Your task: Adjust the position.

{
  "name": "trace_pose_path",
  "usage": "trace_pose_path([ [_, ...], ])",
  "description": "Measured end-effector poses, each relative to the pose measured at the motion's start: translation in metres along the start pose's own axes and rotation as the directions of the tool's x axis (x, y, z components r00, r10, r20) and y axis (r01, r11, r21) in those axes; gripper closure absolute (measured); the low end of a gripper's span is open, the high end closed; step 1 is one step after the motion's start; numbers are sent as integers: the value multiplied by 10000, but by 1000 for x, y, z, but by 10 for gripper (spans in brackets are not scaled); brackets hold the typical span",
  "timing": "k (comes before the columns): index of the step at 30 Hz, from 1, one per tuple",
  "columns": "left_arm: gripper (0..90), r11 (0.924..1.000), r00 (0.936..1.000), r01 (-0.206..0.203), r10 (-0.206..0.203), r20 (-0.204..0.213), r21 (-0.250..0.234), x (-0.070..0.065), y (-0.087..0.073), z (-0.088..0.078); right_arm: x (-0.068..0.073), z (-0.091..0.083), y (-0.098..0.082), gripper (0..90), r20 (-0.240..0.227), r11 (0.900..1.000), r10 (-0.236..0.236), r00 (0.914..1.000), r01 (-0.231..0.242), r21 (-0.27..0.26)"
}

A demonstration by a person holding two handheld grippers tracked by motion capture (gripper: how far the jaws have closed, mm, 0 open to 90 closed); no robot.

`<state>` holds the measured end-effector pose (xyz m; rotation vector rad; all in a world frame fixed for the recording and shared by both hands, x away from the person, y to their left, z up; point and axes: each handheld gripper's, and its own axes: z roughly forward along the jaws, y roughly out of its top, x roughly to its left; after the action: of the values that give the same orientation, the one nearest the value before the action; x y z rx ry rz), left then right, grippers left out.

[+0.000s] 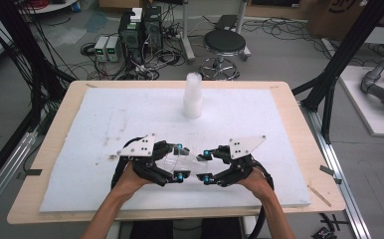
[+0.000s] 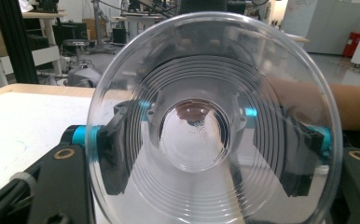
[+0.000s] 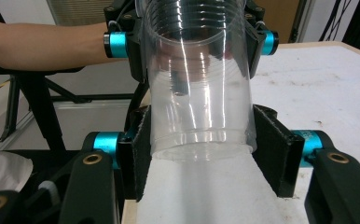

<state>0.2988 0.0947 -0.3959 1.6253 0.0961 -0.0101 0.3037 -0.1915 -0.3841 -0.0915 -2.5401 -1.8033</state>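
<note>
A clear ribbed plastic cup [image 1: 190, 162] lies on its side in the air between my two grippers, just above the white foam board [image 1: 105, 124]. My left gripper [image 1: 180, 161] is shut on its wide mouth end. The left gripper view looks straight into the cup [image 2: 192, 135], with the left gripper [image 2: 208, 161] pads pressed on its sides. My right gripper [image 1: 206, 165] is shut on the base end. In the right gripper view the cup [image 3: 199, 93] sits between the right gripper [image 3: 206, 154] pads, and the left gripper [image 3: 190, 42] holds the far rim.
A tall stack of white cups [image 1: 192, 97] stands upright at the back middle of the board. The wooden table [image 1: 299, 149] rims the board on all sides. Beyond the table on the floor are a stool [image 1: 224, 45], computer boxes [image 1: 140, 30] and cables.
</note>
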Motion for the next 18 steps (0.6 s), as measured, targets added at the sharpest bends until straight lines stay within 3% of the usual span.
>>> trace_pose_path([
  [2, 322, 10000, 10000, -18, 18, -37, 59, 0, 0, 0, 1, 1, 0, 384, -45, 9999, 85, 10000, -85, 64],
  [3, 322, 10000, 10000, -30, 30, -68, 93, 0, 0, 0, 1, 2, 0, 292, -98, 9997, 237, 9997, -236, 115],
  [4, 322, 9999, 10000, -50, 51, -59, 130, 0, 0, -1, 1, 3, 1, 216, 270, 9995, 281, 9992, -284, 105],
  [5, 321, 9999, 10000, -47, 48, -61, 159, 0, 0, -1, 1, 5, 1, 195, 509, 9991, 380, 9980, -390, 171],
  [7, 322, 9997, 9999, -51, 54, -128, 238, 0, 0, -2, 2, 6, 1, 142, 554, 9987, 463, 9974, -475, 205],
  [12, 321, 9992, 9998, -84, 92, -196, 397, 0, 2, -5, 2, 6, 0, 141, 797, 9973, 629, 9948, -657, 330],
  [16, 321, 9909, 9983, -313, 376, -454, 1308, 3, 9, -10, 3, 2, -2, 139, 1509, 9954, 778, 9855, -853, 441],
  [18, 320, 9778, 9964, -367, 515, -672, 2062, 8, 15, -14, 4, -1, -5, 139, 1979, 9940, 844, 9766, -965, 523],
])
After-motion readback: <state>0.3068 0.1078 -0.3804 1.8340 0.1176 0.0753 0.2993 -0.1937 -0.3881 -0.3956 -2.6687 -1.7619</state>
